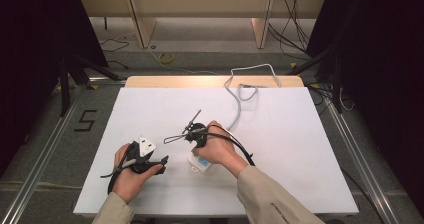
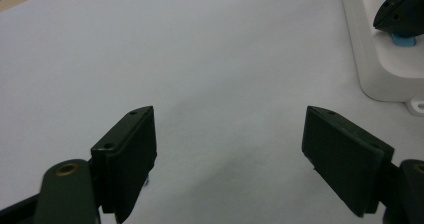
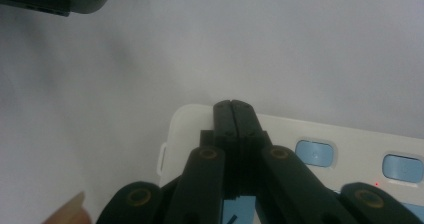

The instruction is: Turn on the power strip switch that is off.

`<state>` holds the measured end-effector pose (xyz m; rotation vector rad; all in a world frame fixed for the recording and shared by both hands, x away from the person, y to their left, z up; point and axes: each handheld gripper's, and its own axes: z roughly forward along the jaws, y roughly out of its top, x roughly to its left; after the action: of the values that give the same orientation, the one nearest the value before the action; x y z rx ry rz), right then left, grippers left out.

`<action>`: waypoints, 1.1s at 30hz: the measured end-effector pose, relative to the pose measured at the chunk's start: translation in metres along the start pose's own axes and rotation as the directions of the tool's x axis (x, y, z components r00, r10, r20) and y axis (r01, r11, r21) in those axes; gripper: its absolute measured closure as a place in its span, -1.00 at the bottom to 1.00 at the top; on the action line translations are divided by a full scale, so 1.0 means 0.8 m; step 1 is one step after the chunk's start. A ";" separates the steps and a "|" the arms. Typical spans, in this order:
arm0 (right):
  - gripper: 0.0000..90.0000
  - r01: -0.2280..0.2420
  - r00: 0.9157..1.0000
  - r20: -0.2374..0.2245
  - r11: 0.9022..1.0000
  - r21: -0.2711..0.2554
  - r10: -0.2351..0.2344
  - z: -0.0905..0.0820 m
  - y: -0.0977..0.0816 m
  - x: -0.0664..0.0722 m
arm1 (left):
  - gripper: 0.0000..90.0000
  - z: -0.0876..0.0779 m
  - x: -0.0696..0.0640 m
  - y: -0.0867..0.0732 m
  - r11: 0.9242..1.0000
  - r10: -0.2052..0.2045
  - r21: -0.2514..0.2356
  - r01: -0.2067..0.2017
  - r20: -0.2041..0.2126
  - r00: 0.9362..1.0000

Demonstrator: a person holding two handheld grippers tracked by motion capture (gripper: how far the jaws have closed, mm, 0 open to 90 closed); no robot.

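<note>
Worktop [image 1: 280, 149]: white surface, seen from the high view; a person's two forearms enter from its near edge
Power strip [image 1: 201, 165]: white, lying on the worktop near its near edge, mostly covered by the right hand in the high view; taken as the landmark below
Power strip detail [image 3: 350, 156]: white casing with rounded corner, blue rocker switches along its top, a small red light beside one switch; a mounting tab projects from its end
Cable [image 1: 239, 101]: grey-white, runs from the power strip toward the far edge of the worktop, loops there and drops over the edge
Right gripper [image 1: 172, 138]: held in the right hand [image 1: 217, 146] directly over the power strip, its tip extending past the strip's left end
Right jaws: clenched together with nothing between them, tips meeting above the strip's end in the right gripper view
Left gripper [image 1: 162, 163]: held in the left hand [image 1: 131, 170], to the left of the power strip and apart from it, pointing toward it
Left jaws: released, set wide apart, only bare worktop between them
Left gripper view: power strip [image 2: 385, 64] lies at upper right, beyond the jaws; the right gripper's dark tip [image 2: 400, 6] hangs above the strip
Floor marking [image 1: 86, 120]: black numeral 5 on the floor, left of the worktop, well apart from the power strip
</note>
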<state>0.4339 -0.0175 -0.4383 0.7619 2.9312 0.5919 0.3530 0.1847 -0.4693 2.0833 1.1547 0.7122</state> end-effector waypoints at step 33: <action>0.83 -0.028 1.000 0.003 0.996 -0.086 0.028 -0.032 -0.030 -0.020 | -0.51 -0.001 0.002 -0.001 1.000 -0.006 0.006 0.006 0.004 1.000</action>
<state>0.4333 -0.0535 -0.4242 0.7947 2.8738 0.7124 0.3526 0.1867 -0.4693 2.0844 1.1613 0.7031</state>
